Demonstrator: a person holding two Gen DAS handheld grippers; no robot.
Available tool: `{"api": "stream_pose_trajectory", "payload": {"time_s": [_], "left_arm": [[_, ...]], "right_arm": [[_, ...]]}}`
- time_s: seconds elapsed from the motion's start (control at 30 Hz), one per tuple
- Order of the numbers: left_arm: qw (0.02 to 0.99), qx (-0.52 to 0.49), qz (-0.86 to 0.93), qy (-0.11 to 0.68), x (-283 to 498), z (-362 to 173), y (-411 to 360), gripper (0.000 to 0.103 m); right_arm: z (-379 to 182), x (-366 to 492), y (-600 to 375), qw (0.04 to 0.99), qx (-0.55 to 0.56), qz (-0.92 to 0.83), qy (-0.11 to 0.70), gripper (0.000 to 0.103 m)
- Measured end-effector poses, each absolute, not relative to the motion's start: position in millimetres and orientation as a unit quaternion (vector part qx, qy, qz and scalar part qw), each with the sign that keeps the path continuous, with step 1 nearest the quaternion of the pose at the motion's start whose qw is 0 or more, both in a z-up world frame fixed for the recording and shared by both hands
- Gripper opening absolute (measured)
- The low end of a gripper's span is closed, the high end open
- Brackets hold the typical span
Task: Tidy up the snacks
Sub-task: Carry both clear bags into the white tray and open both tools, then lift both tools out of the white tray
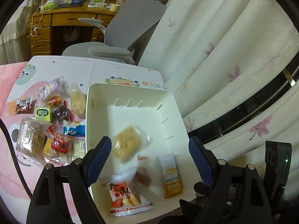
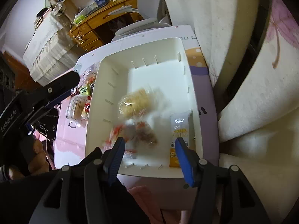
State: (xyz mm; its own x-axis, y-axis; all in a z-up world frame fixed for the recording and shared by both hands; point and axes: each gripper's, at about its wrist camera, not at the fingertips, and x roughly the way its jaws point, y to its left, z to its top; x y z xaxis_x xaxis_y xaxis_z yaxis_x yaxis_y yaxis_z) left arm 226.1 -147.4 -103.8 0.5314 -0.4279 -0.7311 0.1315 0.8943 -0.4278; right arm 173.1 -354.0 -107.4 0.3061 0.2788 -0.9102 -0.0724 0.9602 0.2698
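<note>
A white plastic bin (image 1: 168, 115) (image 2: 188, 78) stands on a small printed table. In it lie a clear-wrapped cracker pack (image 1: 129, 144) (image 2: 134, 100), blurred as if moving, a red and white snack bag (image 1: 125, 196), a dark clear-wrapped snack (image 1: 143, 177) (image 2: 147, 132) and a yellow and white oat bar (image 1: 171, 175) (image 2: 180, 128). My left gripper (image 1: 149, 149) is open and empty above the bin. My right gripper (image 2: 149, 149) is open and empty over the bin's near edge. A pile of wrapped snacks (image 1: 52, 123) (image 2: 80, 102) lies left of the bin.
The printed table top (image 1: 74, 71) sits beside a white curtain (image 1: 224, 46) (image 2: 243, 93). A grey office chair (image 1: 127, 28) and a wooden desk (image 1: 52, 24) stand behind. Pink bedding (image 1: 7, 85) lies at the left. The left gripper and the hand holding it (image 2: 37, 100) show at the left of the right wrist view.
</note>
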Motion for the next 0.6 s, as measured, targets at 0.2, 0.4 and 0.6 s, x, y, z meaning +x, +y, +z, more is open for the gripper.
{"api": "stream_pose_trajectory", "payload": {"time_s": [0.2, 0.4, 0.6], "left_arm": [[0.859, -0.160, -0.147, 0.464, 226, -106, -141, 0.086], [0.854, -0.159, -0.130, 0.477, 221, -111, -129, 0.086], [0.849, -0.157, -0.115, 0.491, 211, -116, -110, 0.086]], "right_arm": [[-112, 176, -356, 0.797, 0.100, 0.107, 0.586, 0.056], [-116, 177, -346, 0.788, 0.095, 0.111, 0.598, 0.056], [-121, 175, -332, 0.780, 0.094, 0.117, 0.607, 0.056]]}}
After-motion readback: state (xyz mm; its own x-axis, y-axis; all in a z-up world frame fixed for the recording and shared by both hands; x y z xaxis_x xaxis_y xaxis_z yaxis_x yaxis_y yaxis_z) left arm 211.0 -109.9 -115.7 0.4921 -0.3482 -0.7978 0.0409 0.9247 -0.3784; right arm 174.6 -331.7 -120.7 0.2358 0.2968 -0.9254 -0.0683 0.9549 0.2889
